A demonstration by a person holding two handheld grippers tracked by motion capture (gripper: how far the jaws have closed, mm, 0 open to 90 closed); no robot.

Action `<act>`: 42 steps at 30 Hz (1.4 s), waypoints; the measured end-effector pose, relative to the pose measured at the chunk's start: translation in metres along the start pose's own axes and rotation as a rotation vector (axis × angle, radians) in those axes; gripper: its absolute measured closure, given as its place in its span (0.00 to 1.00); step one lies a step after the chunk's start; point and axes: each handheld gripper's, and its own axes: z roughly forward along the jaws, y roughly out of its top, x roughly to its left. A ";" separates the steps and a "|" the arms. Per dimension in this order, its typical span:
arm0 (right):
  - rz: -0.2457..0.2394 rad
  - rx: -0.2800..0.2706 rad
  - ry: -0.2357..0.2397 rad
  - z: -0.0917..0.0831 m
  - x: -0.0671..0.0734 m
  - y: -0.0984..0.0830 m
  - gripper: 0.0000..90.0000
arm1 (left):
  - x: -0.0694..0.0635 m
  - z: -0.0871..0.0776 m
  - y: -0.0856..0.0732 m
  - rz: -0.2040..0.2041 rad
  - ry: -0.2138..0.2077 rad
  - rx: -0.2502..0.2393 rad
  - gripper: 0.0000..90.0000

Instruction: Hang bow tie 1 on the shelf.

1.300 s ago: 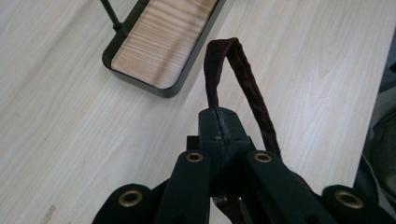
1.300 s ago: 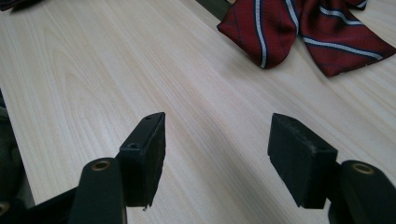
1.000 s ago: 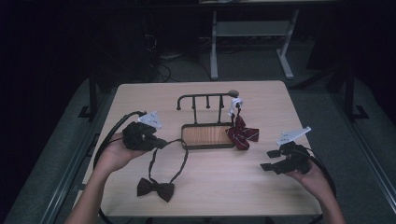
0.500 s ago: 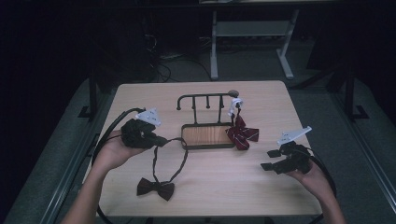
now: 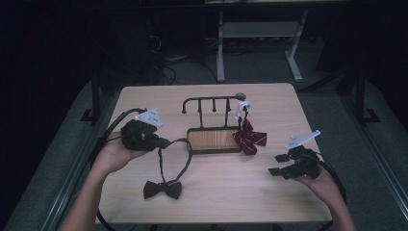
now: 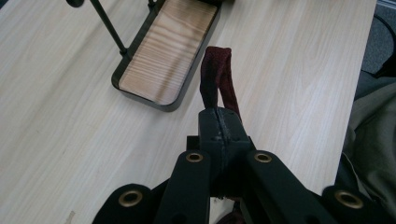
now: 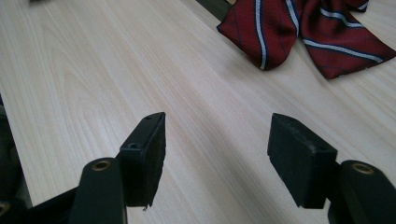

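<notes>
Two grippers: left gripper (image 6: 219, 122) jaws clamped on the dark bow tie's strap (image 6: 217, 74), bow (image 5: 162, 189) lying on the surface (image 5: 231, 192); right gripper (image 7: 217, 154) jaws wide, empty, near the striped bow tie (image 7: 299, 32).

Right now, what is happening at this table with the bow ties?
A person holds a gripper in each hand. The left gripper is shut on the strap of a dark bow tie, whose bow lies on the table. The right gripper waits with open jaws. A red striped bow tie hangs from the rack beside the wooden tray.
</notes>
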 end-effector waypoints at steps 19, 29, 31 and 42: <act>-0.004 -0.007 -0.006 -0.004 0.000 -0.002 0.42 | 0.020 -0.003 0.025 -0.013 -0.003 -0.005 1.00; -0.002 -0.015 -0.008 -0.007 0.000 -0.002 0.42 | 0.032 -0.005 0.033 -0.024 0.002 0.006 1.00; -0.003 -0.015 -0.008 -0.007 0.000 -0.002 0.42 | 0.034 -0.005 0.034 -0.023 0.001 0.014 1.00; -0.002 -0.019 -0.009 -0.008 -0.001 -0.002 0.42 | 0.044 -0.006 0.044 -0.034 0.010 0.024 1.00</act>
